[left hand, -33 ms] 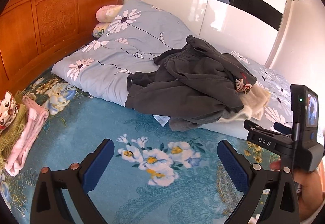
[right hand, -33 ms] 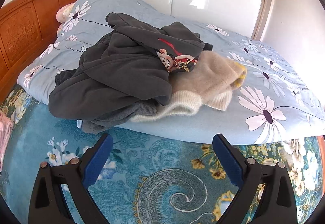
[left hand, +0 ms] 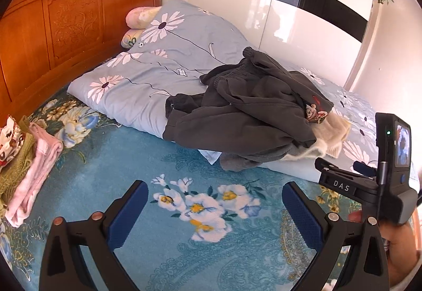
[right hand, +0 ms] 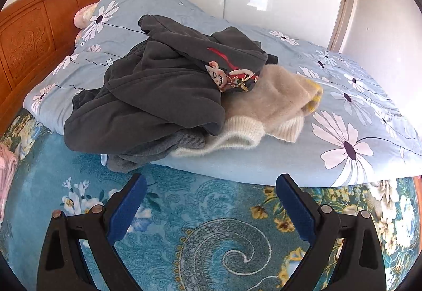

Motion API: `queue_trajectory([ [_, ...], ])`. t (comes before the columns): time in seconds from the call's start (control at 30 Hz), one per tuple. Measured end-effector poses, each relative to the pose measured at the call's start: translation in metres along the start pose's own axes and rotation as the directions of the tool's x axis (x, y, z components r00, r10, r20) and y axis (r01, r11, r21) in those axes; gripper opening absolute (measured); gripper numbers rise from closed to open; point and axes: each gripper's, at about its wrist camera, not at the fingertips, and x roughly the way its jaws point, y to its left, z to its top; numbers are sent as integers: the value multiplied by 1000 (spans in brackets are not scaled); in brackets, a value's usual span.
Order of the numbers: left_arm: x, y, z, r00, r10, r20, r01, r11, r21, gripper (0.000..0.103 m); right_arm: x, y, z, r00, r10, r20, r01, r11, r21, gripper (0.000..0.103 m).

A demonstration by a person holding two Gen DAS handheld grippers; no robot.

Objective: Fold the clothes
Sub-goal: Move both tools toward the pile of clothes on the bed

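Nothing moved since earlier. Left gripper (left hand: pixel 215 201) and right gripper (right hand: pixel 211 193) both spread wide, empty, near dark hoodie (right hand: pixel 158 95) pile on quilt (right hand: pixel 356 117).

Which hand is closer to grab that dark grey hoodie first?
Probably the right. The right tool is open and faces the dark grey hoodie almost head-on, with its hem just ahead. The left tool is open too, but the pile sits further off, up to its right.
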Motion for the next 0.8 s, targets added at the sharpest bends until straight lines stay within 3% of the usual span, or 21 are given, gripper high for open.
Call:
queue_trajectory([
  [0.2, -4, 3, 5, 996, -74, 48, 77, 995, -65, 103, -18, -2, -6, 998, 27, 54, -23, 998, -58, 99],
  [0.23, -5, 3, 6, 995, -86, 57, 90, 993, -76, 103, -18, 22, -5, 999, 5, 44, 0, 992, -125, 99],
  [0.27, -6, 2, 5, 994, -88, 68, 93, 993, -79, 103, -15, 38, -3, 999, 16, 37, -10, 988, -154, 99],
  [0.37, -9, 9, 0, 991, -96, 97, 104, 991, -86, 103, -7, 36, 5, 996, 86, 39, -80, 988, -131, 99],
  [0.47, -10, 1, 0, 990, -50, 132, 61, 995, -78, 103, -10, 34, 8, 993, 91, 72, -83, 990, -113, 99],
  [0.6, -10, -13, -1, 985, 11, 170, -11, 1000, 0, 103, -15, 29, 9, 993, 76, 90, -67, 993, -97, 99],
  [0.8, 0, -30, 4, 985, 26, 169, -36, 998, 53, 103, -11, 19, 10, 994, 62, 92, -54, 994, -91, 99],
])
